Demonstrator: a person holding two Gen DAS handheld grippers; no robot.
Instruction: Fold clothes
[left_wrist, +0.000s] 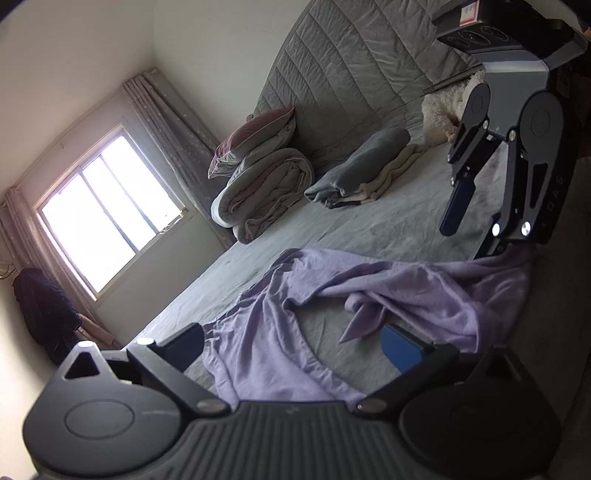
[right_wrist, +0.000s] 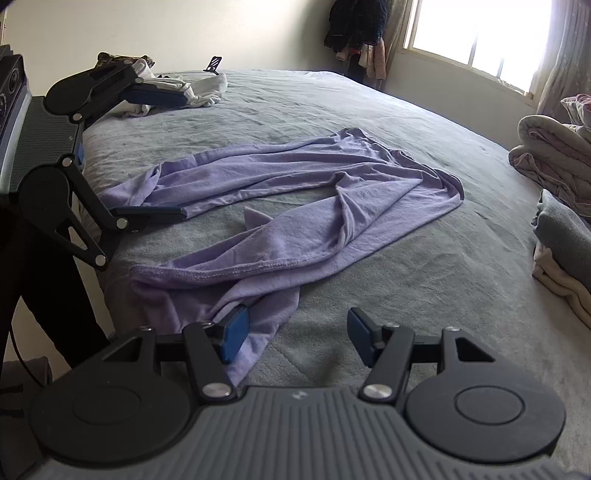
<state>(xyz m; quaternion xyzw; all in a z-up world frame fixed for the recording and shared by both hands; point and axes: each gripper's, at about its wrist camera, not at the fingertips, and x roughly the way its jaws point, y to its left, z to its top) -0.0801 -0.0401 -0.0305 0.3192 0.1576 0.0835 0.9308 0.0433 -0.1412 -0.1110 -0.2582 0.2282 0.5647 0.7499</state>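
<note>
A lavender garment (right_wrist: 295, 206) lies crumpled and twisted on the grey bed (right_wrist: 332, 103). In the left wrist view the same garment (left_wrist: 406, 291) spreads between my left gripper's wide-apart fingers. My left gripper (left_wrist: 291, 338) is open at one end of the garment; from the right wrist view, the left gripper (right_wrist: 183, 155) has its lower finger at the cloth's edge. My right gripper (right_wrist: 297, 326) is open at the opposite end, its left pad (right_wrist: 232, 332) resting against a fold of the cloth. The right gripper (left_wrist: 467, 242) hangs over the garment's far end, jaws apart.
Folded grey and beige clothes (left_wrist: 362, 173) are stacked near the quilted headboard (left_wrist: 351, 74), beside a rolled duvet with a pillow (left_wrist: 266, 188). White clothes (right_wrist: 192, 92) lie at the bed's far corner. Dark clothes (right_wrist: 354, 29) hang by the window (right_wrist: 480, 33).
</note>
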